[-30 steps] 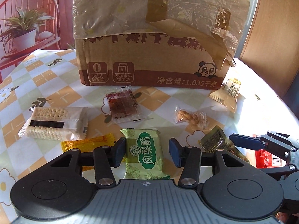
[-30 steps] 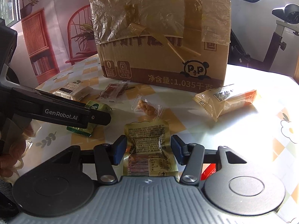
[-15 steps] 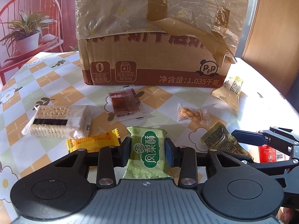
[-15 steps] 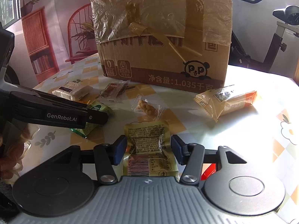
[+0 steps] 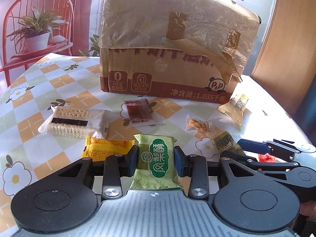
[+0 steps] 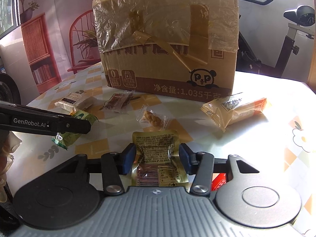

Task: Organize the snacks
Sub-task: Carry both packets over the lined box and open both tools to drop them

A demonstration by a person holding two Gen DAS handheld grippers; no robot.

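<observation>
My left gripper (image 5: 155, 159) is shut on a green pineapple-cake packet (image 5: 156, 164) and holds it off the table; the packet also shows in the right wrist view (image 6: 76, 127). My right gripper (image 6: 157, 158) is shut on a gold foil snack packet (image 6: 158, 158), whose sides are pinched in; it shows in the left wrist view (image 5: 225, 143). The big taped cardboard box (image 5: 173, 59) stands behind both. Loose on the checked tablecloth lie a cracker pack (image 5: 73, 121), a yellow packet (image 5: 104, 150), a dark red sachet (image 5: 138, 111), a small clear twist snack (image 5: 198, 125) and a beige-orange packet (image 6: 235, 109).
A red packet (image 5: 266, 158) lies partly hidden under my right gripper. A red chair with a potted plant (image 5: 37, 33) stands beyond the table's left edge. An exercise bike (image 6: 276, 39) stands behind the table at right. The table's right edge is close to a wooden panel (image 5: 286, 59).
My left gripper closed on the green packet and lifted it slightly. My right gripper closed on the gold packet, squeezing its sides in.
</observation>
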